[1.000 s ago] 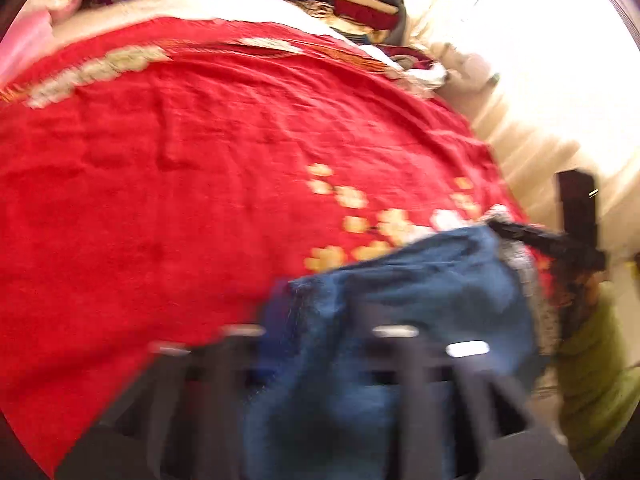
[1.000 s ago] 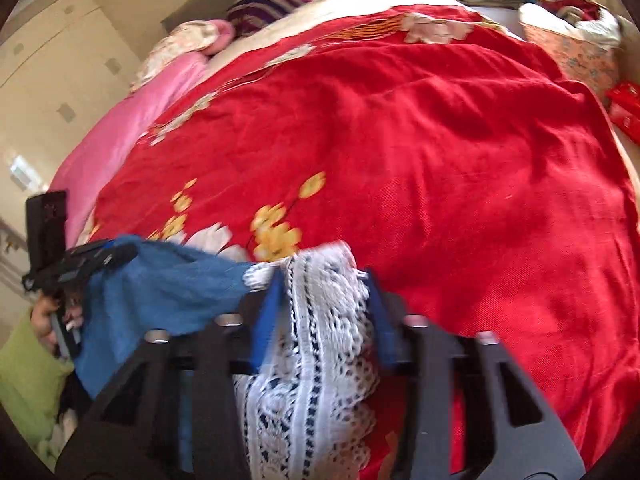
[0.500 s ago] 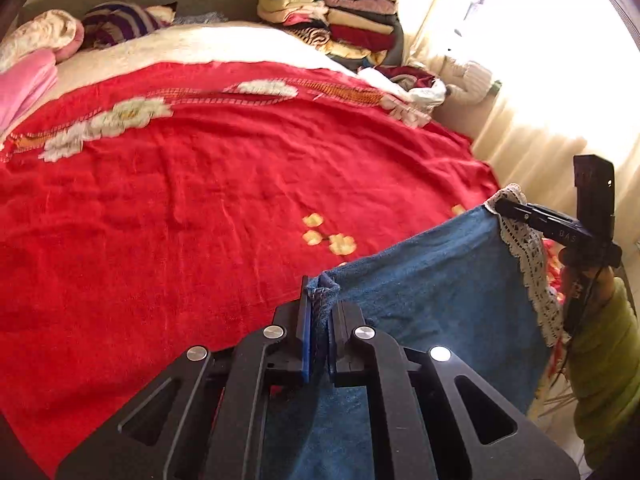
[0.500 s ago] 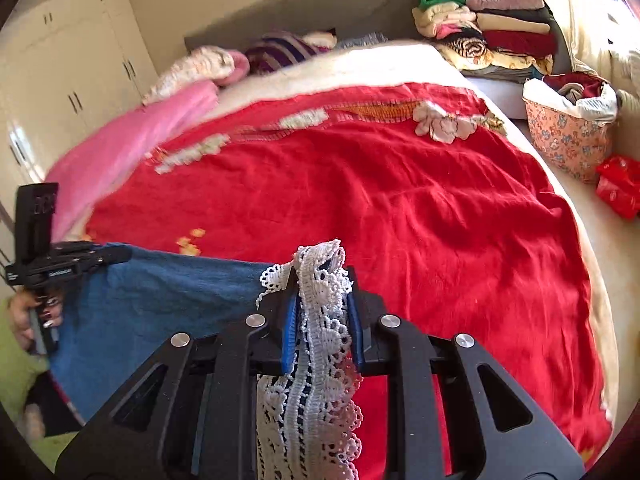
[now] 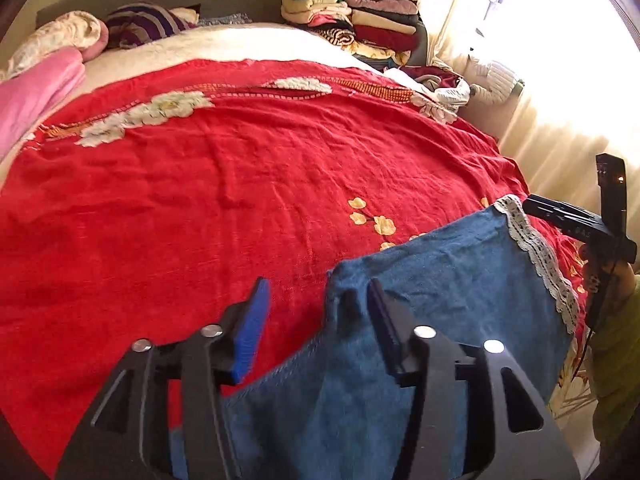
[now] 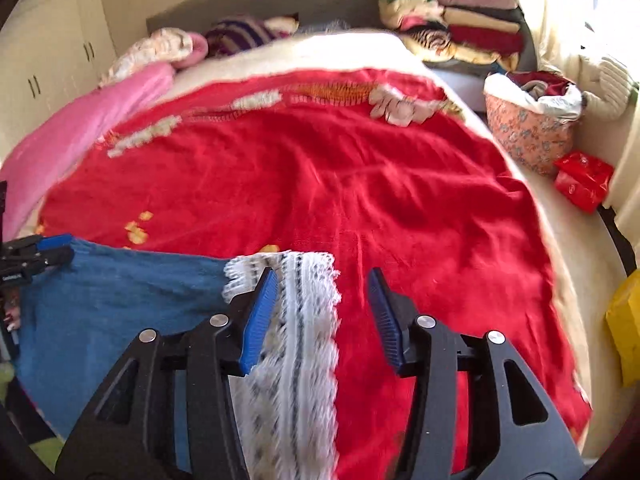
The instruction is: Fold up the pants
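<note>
Blue denim pants (image 5: 440, 300) with a white lace hem (image 6: 300, 320) hang stretched between my two grippers over the near edge of a red bedspread (image 5: 240, 200). My left gripper (image 5: 316, 292) has its jaws opening; the pants' corner rests only against the right finger (image 5: 384, 328), and the left pad is bare. My right gripper (image 6: 322, 276) is opening too, with the lace hem lying between the jaws and leaning on the left pad (image 6: 260, 312). Each wrist view shows the other gripper at the cloth's far corner: the right gripper (image 5: 560, 216) and the left gripper (image 6: 36, 254).
A stack of folded clothes (image 6: 460, 20) stands at the bed's far right corner. A floral basket (image 6: 528, 132) of laundry, a red bag (image 6: 584, 178) and a yellow thing (image 6: 624, 328) sit right of the bed. A pink blanket (image 5: 28, 92) lies along the left.
Both grippers, shut on the pants' corner and lace hem half a second ago, have spread their jaws. Both rose a little, and the cloth sags against one pad each.
</note>
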The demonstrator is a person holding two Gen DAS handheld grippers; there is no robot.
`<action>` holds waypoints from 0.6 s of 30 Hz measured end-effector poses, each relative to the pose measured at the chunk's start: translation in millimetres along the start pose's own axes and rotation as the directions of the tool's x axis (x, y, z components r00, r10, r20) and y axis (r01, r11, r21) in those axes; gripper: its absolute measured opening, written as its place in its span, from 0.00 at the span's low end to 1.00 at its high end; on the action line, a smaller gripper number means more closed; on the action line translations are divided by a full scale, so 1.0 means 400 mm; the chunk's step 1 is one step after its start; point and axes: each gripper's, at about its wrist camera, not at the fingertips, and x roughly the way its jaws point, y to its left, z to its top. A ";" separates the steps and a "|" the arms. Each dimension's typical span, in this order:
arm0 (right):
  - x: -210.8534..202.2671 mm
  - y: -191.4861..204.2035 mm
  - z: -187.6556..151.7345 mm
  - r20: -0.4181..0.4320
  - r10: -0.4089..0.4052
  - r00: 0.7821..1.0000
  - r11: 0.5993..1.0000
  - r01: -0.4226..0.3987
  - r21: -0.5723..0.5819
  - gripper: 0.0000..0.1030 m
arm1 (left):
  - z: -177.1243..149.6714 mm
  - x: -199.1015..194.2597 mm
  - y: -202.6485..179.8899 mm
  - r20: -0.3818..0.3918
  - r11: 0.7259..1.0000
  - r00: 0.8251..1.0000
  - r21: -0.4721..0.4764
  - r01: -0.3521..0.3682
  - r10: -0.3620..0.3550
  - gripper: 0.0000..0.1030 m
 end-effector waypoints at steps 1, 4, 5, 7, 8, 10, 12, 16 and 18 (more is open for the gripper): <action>-0.025 0.004 -0.009 0.022 0.002 1.000 1.000 -0.002 0.003 0.44 | -0.008 -0.019 -0.002 0.010 1.000 1.000 0.003 -0.010 0.010 0.57; -0.096 0.027 -0.049 0.069 -0.022 0.997 1.000 0.022 -0.007 0.49 | -0.037 -0.065 -0.003 0.026 1.000 1.000 -0.010 -0.004 0.004 0.63; -0.125 0.036 -0.073 0.083 -0.026 0.996 1.000 0.027 -0.015 0.51 | -0.048 -0.078 -0.004 0.030 1.000 1.000 -0.015 0.001 0.000 0.67; -0.159 0.051 -0.106 0.097 -0.030 0.995 0.999 0.033 -0.024 0.53 | -0.076 -0.108 -0.008 0.038 1.000 0.999 -0.025 0.000 0.001 0.72; -0.175 0.058 -0.122 0.102 -0.036 0.994 0.999 0.039 -0.030 0.54 | -0.087 -0.117 -0.011 0.041 1.000 0.999 -0.023 0.001 0.000 0.73; -0.202 0.076 -0.155 0.103 -0.026 0.994 0.999 0.030 -0.035 0.54 | -0.123 -0.151 -0.016 0.052 1.000 0.998 -0.011 -0.021 0.021 0.75; -0.218 0.098 -0.187 0.099 -0.007 0.995 0.999 0.012 -0.045 0.55 | -0.153 -0.178 -0.014 0.050 0.998 0.997 -0.007 -0.066 0.066 0.79; -0.212 0.164 -0.224 0.068 0.020 0.998 0.996 -0.014 -0.091 0.56 | -0.212 -0.228 0.005 0.047 0.991 0.990 -0.014 -0.130 0.131 0.85; -0.202 0.194 -0.235 0.054 0.040 0.998 0.995 -0.035 -0.098 0.57 | -0.236 -0.242 0.025 0.026 0.981 0.981 -0.016 -0.194 0.194 0.86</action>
